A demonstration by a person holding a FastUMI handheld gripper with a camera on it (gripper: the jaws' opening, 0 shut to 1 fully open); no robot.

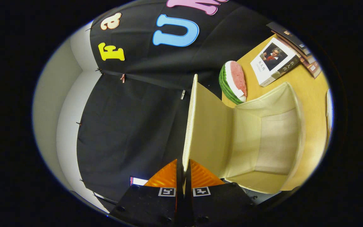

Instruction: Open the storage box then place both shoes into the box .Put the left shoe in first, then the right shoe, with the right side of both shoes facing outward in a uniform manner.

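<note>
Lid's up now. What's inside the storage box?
Nothing visible inside the storage box, just bare lining. The lid, pinched by the gripper, covers the nearest corner.

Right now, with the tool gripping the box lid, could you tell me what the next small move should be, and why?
Probably let go of the lid: the tool is shut on its edge, the lid stands swung up, and the storage box already gapes open and empty, so the shoes come next.

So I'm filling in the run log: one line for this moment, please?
phase: opening box | gripper: shut on lid, lid raised | storage box: open, no shoes inside | nearby: watermelon slice, book
</note>
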